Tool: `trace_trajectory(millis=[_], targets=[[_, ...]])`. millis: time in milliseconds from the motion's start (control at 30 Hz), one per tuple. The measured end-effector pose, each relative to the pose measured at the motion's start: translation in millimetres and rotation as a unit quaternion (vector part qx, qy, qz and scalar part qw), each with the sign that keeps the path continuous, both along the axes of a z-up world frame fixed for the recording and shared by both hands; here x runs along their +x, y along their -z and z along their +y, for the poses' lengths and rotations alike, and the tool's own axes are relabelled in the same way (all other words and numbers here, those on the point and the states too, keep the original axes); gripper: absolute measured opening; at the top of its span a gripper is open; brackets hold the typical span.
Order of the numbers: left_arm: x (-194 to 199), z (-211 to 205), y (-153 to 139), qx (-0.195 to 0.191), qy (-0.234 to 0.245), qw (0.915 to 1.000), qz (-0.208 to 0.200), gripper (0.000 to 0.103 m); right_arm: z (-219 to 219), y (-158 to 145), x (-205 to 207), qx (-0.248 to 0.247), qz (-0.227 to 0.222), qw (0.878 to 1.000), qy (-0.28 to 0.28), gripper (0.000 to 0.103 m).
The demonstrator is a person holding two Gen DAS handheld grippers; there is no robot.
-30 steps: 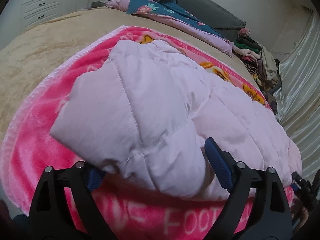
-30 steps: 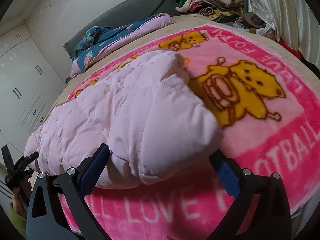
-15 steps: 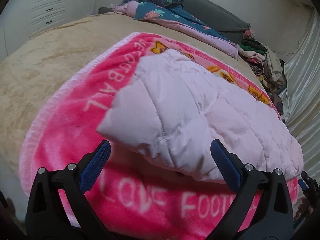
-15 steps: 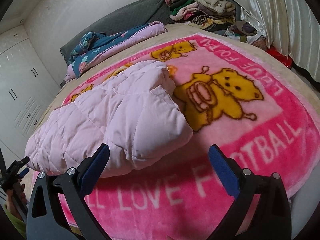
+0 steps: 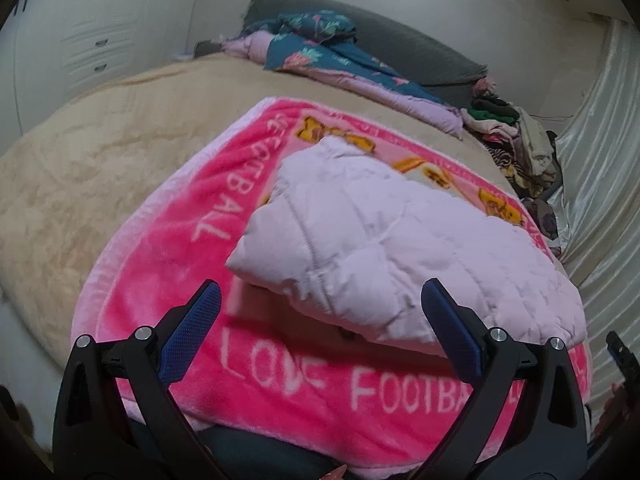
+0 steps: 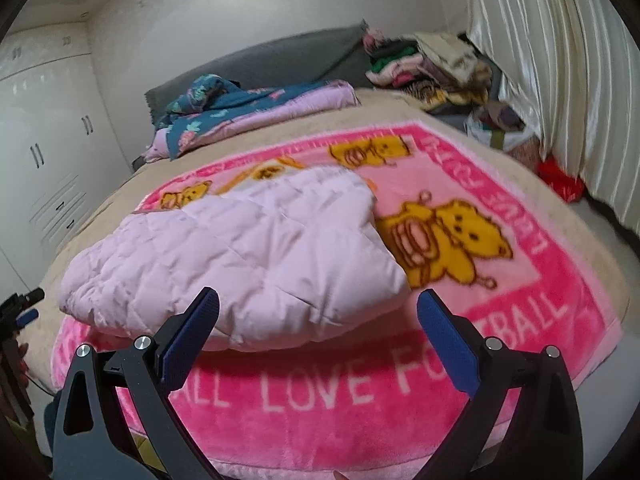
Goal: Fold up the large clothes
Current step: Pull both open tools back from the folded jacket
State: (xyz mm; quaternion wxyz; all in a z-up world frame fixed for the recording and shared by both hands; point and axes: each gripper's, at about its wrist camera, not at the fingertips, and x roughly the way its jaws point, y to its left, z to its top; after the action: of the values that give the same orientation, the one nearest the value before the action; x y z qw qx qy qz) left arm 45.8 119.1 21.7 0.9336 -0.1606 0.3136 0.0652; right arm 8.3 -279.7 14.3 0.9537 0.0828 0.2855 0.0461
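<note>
Left wrist view: left gripper (image 5: pixel 320 312) spread wide, empty.
Right gripper (image 6: pixel 318 320): spread wide, empty.
Jacket (image 5: pixel 400 248): folded on blanket (image 5: pixel 160 264), probably released to settle.

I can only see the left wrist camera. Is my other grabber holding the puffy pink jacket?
Observer: No. The right gripper is open, its pads off the jacket, which lies folded on the blanket.
Operator: What's past the jacket's far end?
Observer: A big yellow bear picture, uncovered, right beside the jacket's edge.
Operator: Anything by the curtain?
Observer: A red bundle lies at its foot.
</note>
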Motion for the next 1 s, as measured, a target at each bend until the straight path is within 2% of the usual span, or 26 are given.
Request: trace_trajectory(millis=[233, 467, 767, 900, 1000], targets=[[-14, -32, -16, 0.025, 0.037, 0.9985, -0.031, 0.094, 35, -23, -21, -0.019, -0.042, 0.998, -0.037, 0.099], [-22, -59, -17, 0.033, 0.067, 0.9961, -0.048, 0.094, 65, -28, -33, -0.02, -0.063, 0.996, -0.065, 0.099], [-24, -88, -5, 0.045, 0.097, 0.9931, -0.05, 0.094, 91, -11, -35, -0.022, -0.04, 0.994, -0.096, 0.099], [-23, -96, 1, 0.048, 0.108, 0.9918, -0.047, 0.094, 103, -2, -37, -0.049, -0.044, 0.992, -0.104, 0.099], [-22, -103, 6, 0.052, 0.117, 0.9909, -0.042, 0.094, 106, 5, -34, -0.047, -0.032, 0.992, -0.111, 0.099]])
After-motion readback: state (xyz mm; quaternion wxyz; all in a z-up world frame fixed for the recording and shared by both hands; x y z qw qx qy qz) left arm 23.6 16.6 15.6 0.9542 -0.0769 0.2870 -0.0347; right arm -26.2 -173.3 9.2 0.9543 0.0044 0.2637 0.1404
